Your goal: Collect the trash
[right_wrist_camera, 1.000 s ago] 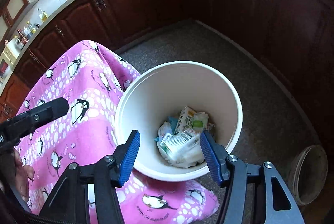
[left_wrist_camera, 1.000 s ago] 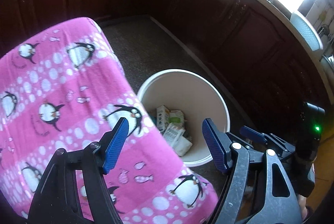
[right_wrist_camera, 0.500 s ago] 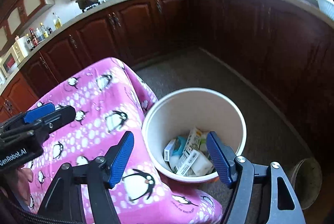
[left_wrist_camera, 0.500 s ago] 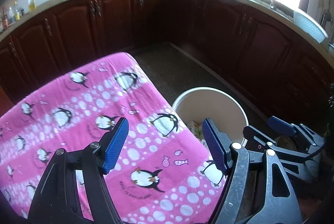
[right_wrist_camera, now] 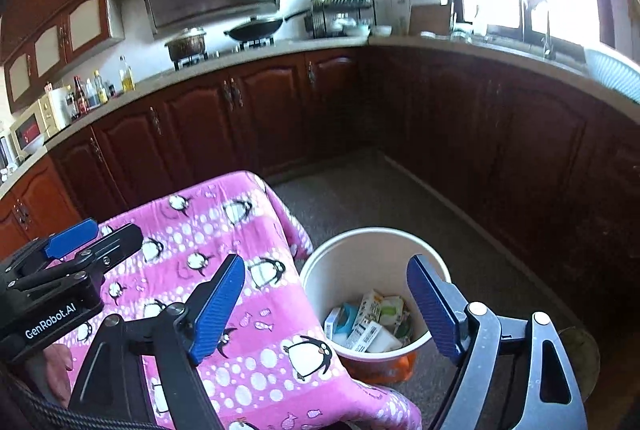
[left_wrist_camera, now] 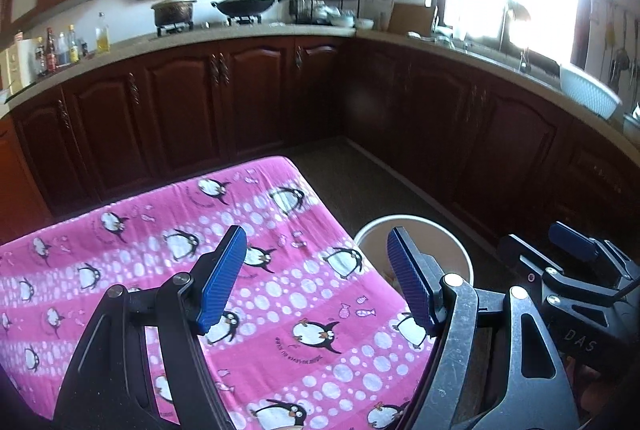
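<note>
we've lifted off the bin (right_wrist_camera: 374, 306) | right gripper (right_wrist_camera: 328, 306) fingers opening, empty | left gripper (left_wrist_camera: 316, 280) open, empty | cartons (right_wrist_camera: 370, 322) dropped, looks done

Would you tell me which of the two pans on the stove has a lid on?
The pot on the left burner; the black wok beside it is uncovered.

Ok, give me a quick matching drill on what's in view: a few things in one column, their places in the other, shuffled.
Things:
1. white bin
2. penguin cloth
3. wok
4. cartons

Places:
A. on the stove
B. inside the bin
C. draped over the table
D. on the floor beside the table

Pairs: 1-D, 2-C, 3-A, 4-B
</note>
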`<act>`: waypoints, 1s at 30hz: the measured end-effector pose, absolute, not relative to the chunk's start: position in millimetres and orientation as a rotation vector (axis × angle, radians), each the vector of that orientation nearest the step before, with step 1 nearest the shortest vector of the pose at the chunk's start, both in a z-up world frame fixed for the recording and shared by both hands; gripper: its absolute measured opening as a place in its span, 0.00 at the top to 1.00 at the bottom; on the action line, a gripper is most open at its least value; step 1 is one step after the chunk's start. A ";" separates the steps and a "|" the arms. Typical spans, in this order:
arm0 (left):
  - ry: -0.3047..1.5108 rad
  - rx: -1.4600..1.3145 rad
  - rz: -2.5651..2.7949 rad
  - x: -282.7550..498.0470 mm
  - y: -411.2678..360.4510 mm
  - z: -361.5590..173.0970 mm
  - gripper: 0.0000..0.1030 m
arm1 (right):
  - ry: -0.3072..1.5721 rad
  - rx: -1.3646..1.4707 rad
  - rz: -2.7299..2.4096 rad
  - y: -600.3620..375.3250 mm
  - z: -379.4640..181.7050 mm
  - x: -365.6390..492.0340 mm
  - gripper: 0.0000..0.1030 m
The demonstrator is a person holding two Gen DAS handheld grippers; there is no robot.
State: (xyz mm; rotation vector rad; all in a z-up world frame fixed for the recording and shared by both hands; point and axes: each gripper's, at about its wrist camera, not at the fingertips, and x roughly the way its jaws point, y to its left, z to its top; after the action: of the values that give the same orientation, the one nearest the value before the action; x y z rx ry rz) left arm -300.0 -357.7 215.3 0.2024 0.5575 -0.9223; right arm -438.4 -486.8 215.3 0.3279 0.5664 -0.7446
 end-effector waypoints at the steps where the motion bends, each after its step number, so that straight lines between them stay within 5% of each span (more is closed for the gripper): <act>1: 0.545 0.195 -0.917 -301.3 -352.6 217.9 0.30 | 0.555 0.322 -0.749 -482.2 219.5 -440.2 0.18; 30: 0.412 0.136 -0.900 -327.7 -302.9 233.5 0.30 | 0.359 0.207 -0.816 -423.1 253.7 -471.7 0.10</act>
State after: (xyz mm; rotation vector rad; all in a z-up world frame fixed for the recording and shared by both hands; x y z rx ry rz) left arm -327.7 -302.9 233.5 0.1360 0.4125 -0.9000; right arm -471.7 -423.1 253.7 0.2072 0.3588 -0.8155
